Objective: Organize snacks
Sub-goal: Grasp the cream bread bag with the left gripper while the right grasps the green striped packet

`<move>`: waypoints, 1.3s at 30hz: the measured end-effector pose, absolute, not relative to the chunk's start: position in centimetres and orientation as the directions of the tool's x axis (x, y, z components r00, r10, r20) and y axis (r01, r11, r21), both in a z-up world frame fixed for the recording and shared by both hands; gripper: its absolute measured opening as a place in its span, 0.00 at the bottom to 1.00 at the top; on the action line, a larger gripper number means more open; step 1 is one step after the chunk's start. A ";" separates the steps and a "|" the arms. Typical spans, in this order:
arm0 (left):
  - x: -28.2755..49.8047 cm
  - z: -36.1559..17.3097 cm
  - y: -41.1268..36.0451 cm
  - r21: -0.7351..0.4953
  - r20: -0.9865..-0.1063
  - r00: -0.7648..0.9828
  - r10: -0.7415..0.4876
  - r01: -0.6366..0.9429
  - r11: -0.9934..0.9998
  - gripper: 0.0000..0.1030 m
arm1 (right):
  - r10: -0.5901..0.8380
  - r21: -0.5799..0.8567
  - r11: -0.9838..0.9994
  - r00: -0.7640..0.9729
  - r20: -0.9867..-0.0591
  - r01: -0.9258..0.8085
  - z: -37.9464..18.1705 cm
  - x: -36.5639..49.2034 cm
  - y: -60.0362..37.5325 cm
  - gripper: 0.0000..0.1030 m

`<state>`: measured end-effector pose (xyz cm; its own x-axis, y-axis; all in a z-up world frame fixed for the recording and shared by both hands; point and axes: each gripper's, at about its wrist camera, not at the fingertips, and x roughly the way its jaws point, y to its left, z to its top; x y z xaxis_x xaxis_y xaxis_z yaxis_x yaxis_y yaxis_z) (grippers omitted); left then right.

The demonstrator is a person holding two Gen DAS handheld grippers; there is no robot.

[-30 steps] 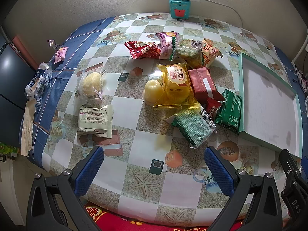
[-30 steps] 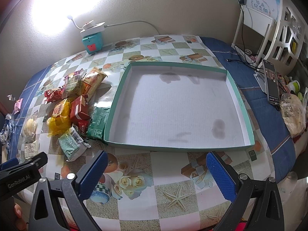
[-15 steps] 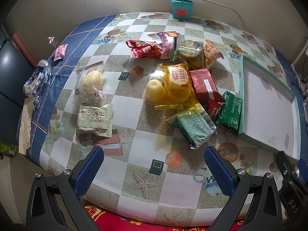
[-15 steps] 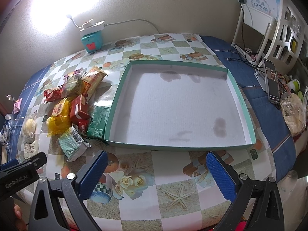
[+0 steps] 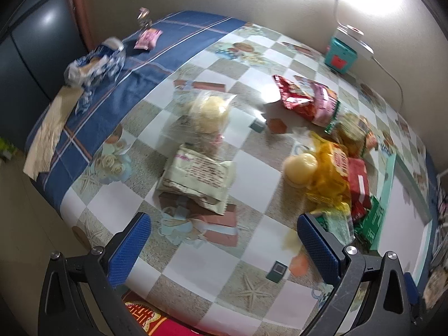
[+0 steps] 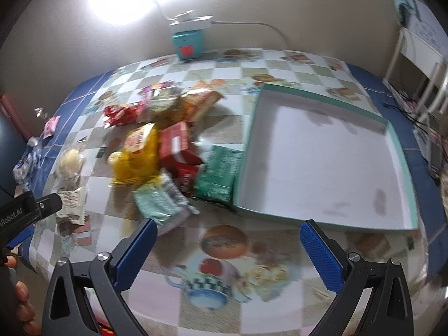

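A heap of snack packets lies mid-table: a yellow bag, a red packet, a dark green packet and a pale green packet. An empty teal-rimmed tray sits right of the heap. A beige packet and a clear bag of pale cakes lie apart to the left. My left gripper is open and empty, just in front of the beige packet. My right gripper is open and empty, near the table's front edge before the tray and the pale green packet.
A teal box with a white charger and cable stands at the back by the wall. A pink sweet and a crumpled blue-white wrapper lie on the blue cloth at the far left. A white rack stands at the right.
Both grippers have swung left and closer to the table. The left one now faces the beige packet; the right one now faces the heap's edge. Both stay open.
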<state>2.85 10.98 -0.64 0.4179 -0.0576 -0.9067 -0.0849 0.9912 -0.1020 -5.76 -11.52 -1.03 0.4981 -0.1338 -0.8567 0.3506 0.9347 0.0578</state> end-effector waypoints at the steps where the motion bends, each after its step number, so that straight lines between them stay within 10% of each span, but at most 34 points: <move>1: 3.0 -0.9 11.5 -0.115 -0.909 0.412 -0.066 -0.095 0.989 1.00 | -0.117 0.070 0.937 0.498 -0.859 0.342 -1.3 -5.3 -11.2 1.00; 30: 8.5 -6.0 14.7 -0.143 -0.924 0.365 -0.115 -0.052 0.988 1.00 | 0.090 0.134 0.989 0.455 -0.886 0.064 -4.3 -0.2 -5.9 1.00; 39: 9.2 -7.7 13.8 -0.104 -0.940 0.328 -0.095 -0.007 0.995 0.96 | 0.076 0.129 0.987 0.422 -0.904 0.100 -5.5 1.0 -6.8 0.72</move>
<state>9.21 13.78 -7.66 0.3279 -0.0955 -0.9399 -0.0073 0.9946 -0.1036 1.00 -6.80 -5.54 0.4218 0.0759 -0.9035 0.0997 0.9866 0.1294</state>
